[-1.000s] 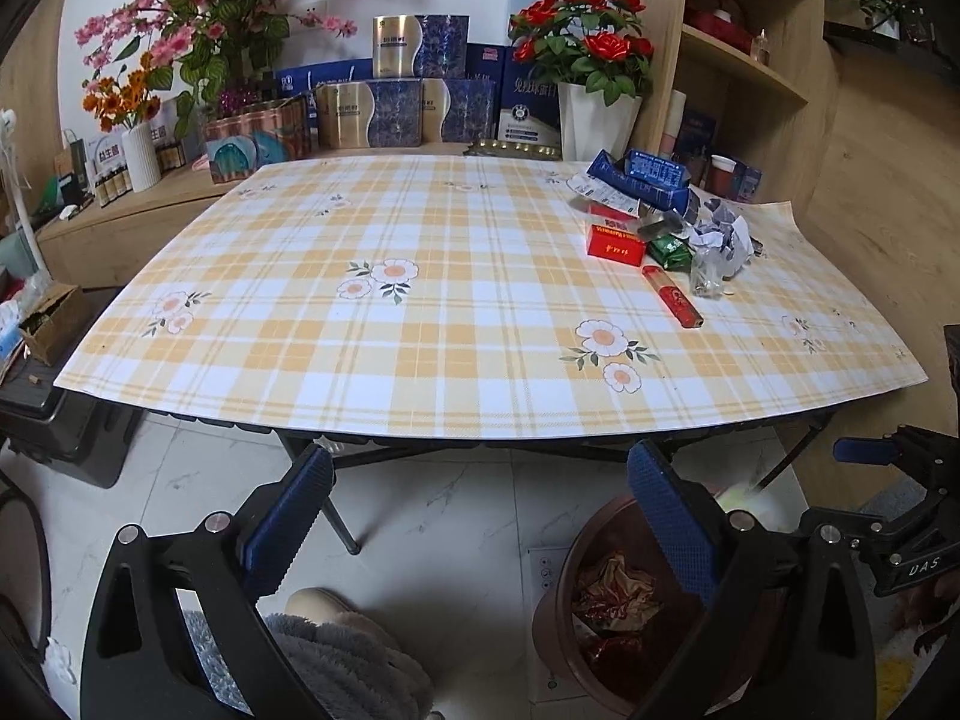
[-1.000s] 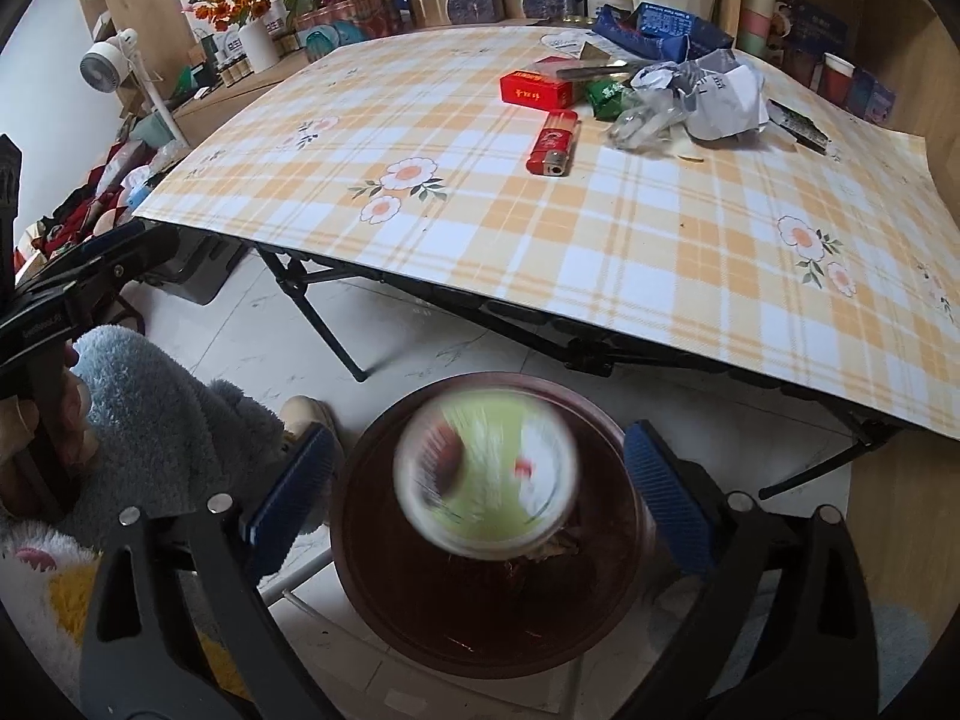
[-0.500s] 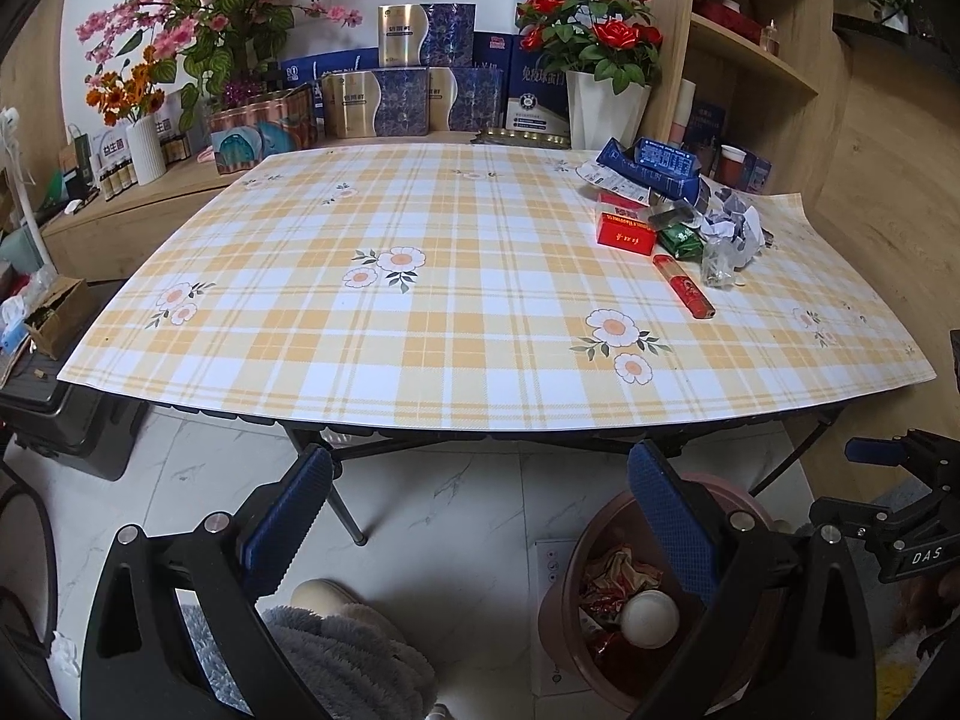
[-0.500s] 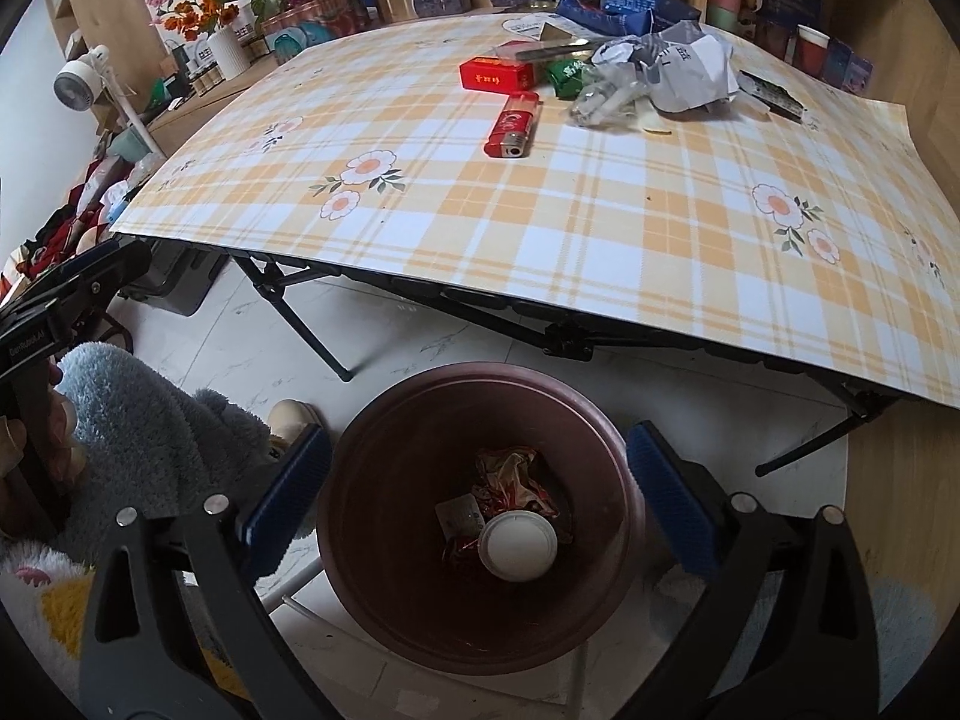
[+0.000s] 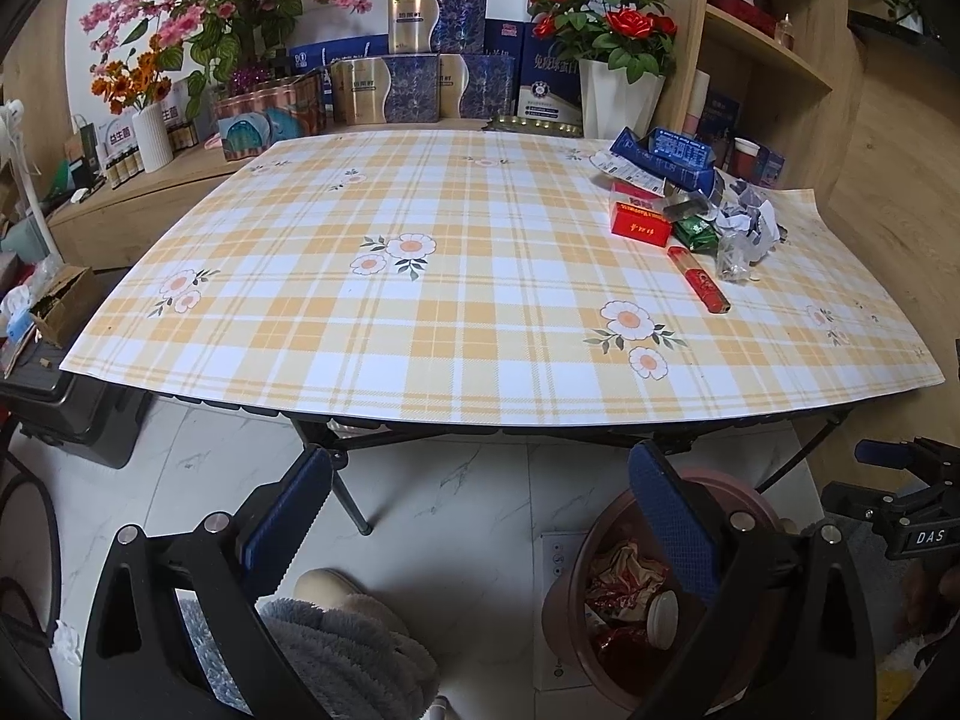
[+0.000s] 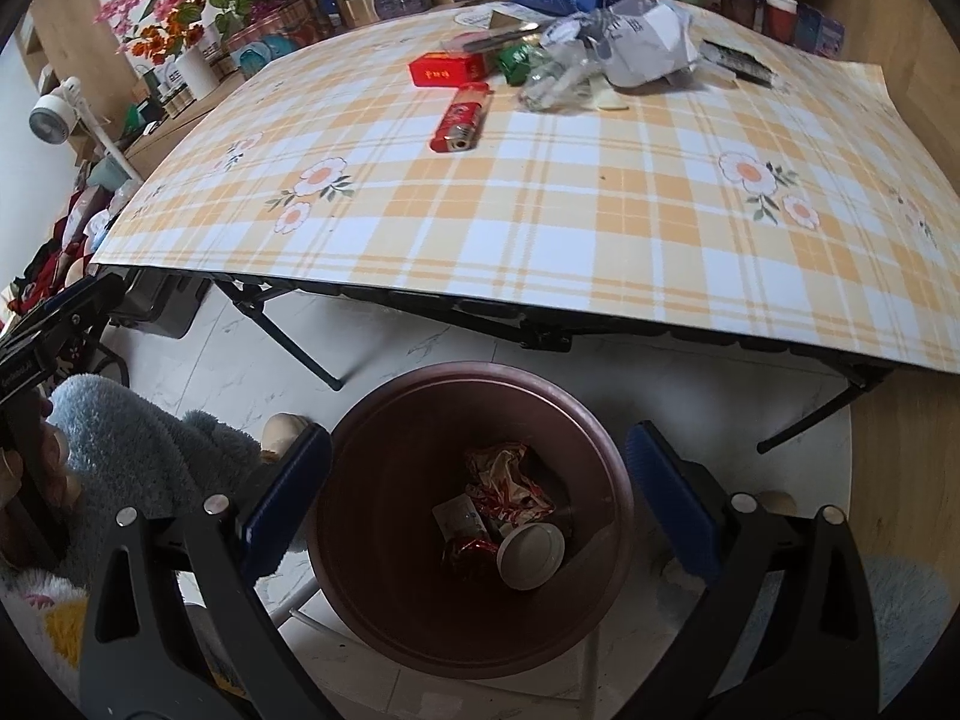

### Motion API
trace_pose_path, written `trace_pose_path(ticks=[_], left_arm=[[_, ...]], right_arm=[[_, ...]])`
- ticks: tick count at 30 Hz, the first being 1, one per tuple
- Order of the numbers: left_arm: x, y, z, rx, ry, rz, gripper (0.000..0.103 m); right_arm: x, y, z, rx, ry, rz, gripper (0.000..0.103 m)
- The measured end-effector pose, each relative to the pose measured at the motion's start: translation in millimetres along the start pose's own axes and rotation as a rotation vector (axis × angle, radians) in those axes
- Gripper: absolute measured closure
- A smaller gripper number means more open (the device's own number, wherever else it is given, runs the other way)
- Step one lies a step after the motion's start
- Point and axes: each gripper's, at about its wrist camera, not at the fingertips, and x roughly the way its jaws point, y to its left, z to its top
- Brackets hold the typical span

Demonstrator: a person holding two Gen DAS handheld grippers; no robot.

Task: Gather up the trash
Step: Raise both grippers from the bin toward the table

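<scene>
Trash lies in two places: a heap on the far right part of the counter (image 6: 600, 228), and a few pieces already down in the brown bin (image 6: 372, 570) on the floor in front of it. In the bin sit crumpled red-and-gold wrappers (image 6: 510, 480) and a white round cup (image 6: 531, 549) on its side, directly below and between the jaws of the right gripper (image 6: 477, 507), which stand wide apart and hold nothing. On the counter, nearest the front of the heap, a red lighter (image 6: 461, 117) lies alone on the plaid cloth; behind it are a red cigarette box (image 6: 447, 69), a green packet (image 6: 515, 62), clear crumpled plastic (image 6: 555, 84), a ball of white paper (image 6: 645, 45) and a blue carton (image 5: 666, 153), all close together or touching. The left gripper (image 5: 480, 519) hangs below the counter's front edge, over the white floor, its jaws also wide and empty; the bin shows behind its right jaw, and the heap is well apart from it, up and to the right. Grey fleecy clothing (image 5: 336, 654) and a beige slipper (image 5: 327, 585) of the person appear near the left jaw.
</scene>
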Motion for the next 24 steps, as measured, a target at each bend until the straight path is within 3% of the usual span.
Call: trace_pose_path(ticks=[11,20,24], left_arm=[[9.3,4.7,7.3,-0.044,0.015,0.009,0.006],[28.6,6.4,35.4,-0.131,0.003,-0.022,0.006],[31.3,1.5,59.3,-0.125,-0.053,-0.035,0.006]], right_arm=[[-10.8,-22.4,27.4,-0.003,-0.061,-0.062,0.006],[-18.7,-65.1,111.1,0.069,-0.188,-0.057,0.006],[-13.4,-72.8,151.6,0.050,-0.232,-0.101,0.006]])
